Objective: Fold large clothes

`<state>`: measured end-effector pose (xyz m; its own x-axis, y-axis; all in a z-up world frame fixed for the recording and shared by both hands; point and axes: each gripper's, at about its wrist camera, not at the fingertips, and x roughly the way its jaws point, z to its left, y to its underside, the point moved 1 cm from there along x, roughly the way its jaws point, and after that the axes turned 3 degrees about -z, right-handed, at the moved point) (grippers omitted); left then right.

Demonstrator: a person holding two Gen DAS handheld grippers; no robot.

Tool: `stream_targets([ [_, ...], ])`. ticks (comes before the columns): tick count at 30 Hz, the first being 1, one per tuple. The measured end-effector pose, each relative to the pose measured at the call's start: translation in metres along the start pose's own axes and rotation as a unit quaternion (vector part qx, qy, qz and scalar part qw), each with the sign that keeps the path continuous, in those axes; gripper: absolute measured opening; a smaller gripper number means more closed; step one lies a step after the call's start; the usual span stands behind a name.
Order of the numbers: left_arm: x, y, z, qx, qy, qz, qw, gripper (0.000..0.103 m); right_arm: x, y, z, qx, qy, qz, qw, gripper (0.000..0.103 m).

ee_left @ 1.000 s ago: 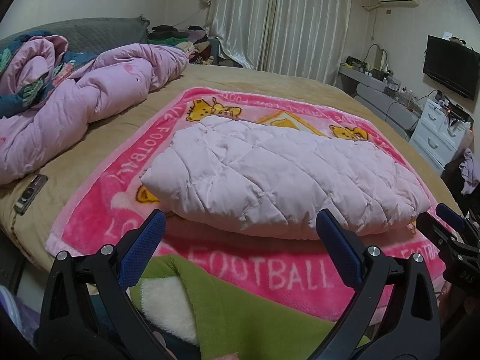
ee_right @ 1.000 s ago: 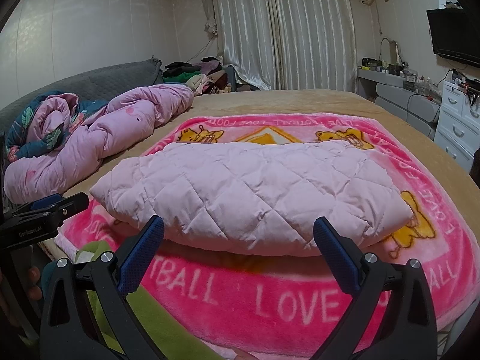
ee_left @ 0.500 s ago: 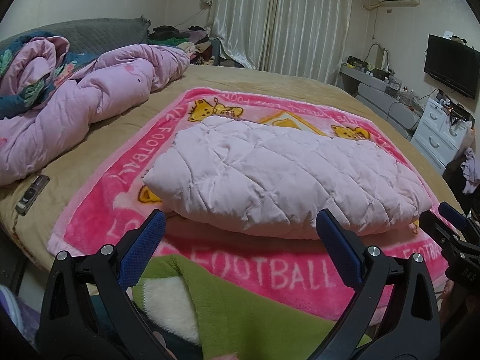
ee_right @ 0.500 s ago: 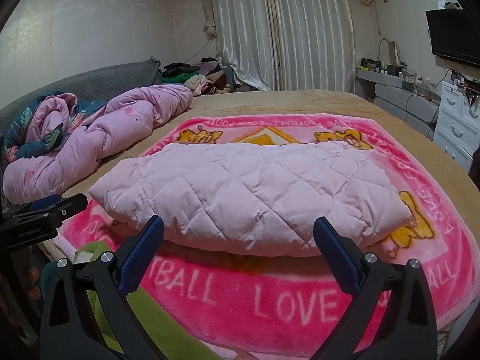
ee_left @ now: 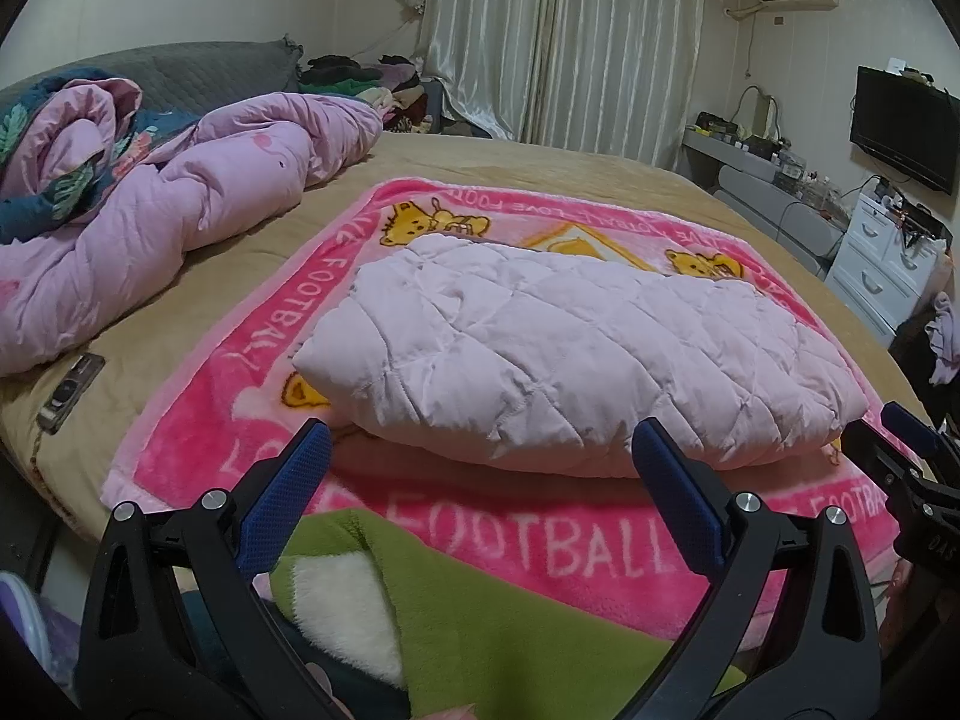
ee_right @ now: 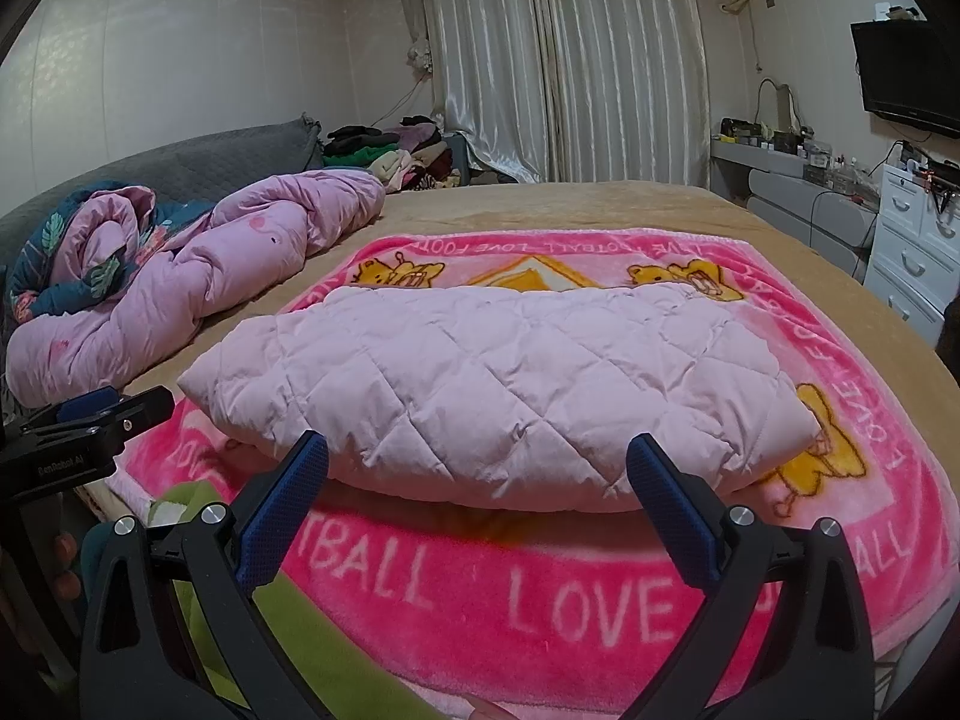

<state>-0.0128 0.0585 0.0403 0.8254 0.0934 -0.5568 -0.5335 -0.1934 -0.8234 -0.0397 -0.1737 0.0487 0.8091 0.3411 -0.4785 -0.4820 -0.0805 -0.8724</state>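
Note:
A pale pink quilted coat [ee_left: 570, 354] lies folded into a flat bundle on a bright pink "LOVE FOOTBALL" blanket [ee_left: 540, 546] on the bed. It also shows in the right wrist view [ee_right: 498, 396]. My left gripper [ee_left: 480, 486] is open and empty, held back from the coat's near edge. My right gripper [ee_right: 480, 486] is open and empty too, just short of the coat's near edge. Each gripper shows at the edge of the other's view: the right one [ee_left: 918, 468], the left one [ee_right: 90, 426].
A rumpled pink duvet [ee_left: 150, 228] lies at the bed's left. A green and white fleece garment [ee_left: 456, 618] hangs over the near edge under my grippers. A small dark device [ee_left: 69, 390] lies on the tan sheet. White drawers [ee_left: 888, 264] and a TV [ee_left: 906, 126] stand at the right.
Both views shift very slightly; the coat sits a touch higher and farther in frame. The coat and both open grippers are otherwise unchanged.

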Motion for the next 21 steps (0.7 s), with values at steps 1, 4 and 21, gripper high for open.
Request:
stream_targets([
  [1, 0.000, 0.000, 0.001, 0.000, 0.000, 0.000, 1.0000, 0.094, 0.000, 0.000, 0.000, 0.000, 0.000, 0.000, 1.000, 0.099],
  [4, 0.000, 0.000, 0.000, 0.000, 0.000, 0.000, 1.0000, 0.094, 0.000, 0.000, 0.000, -0.001, -0.001, 0.000, 1.000, 0.099],
  [21, 0.025, 0.006, 0.049, -0.035, -0.018, 0.052, 0.9979, 0.094, -0.003, 0.008, -0.061, 0.044, 0.085, -0.002, 0.995, 0.099],
])
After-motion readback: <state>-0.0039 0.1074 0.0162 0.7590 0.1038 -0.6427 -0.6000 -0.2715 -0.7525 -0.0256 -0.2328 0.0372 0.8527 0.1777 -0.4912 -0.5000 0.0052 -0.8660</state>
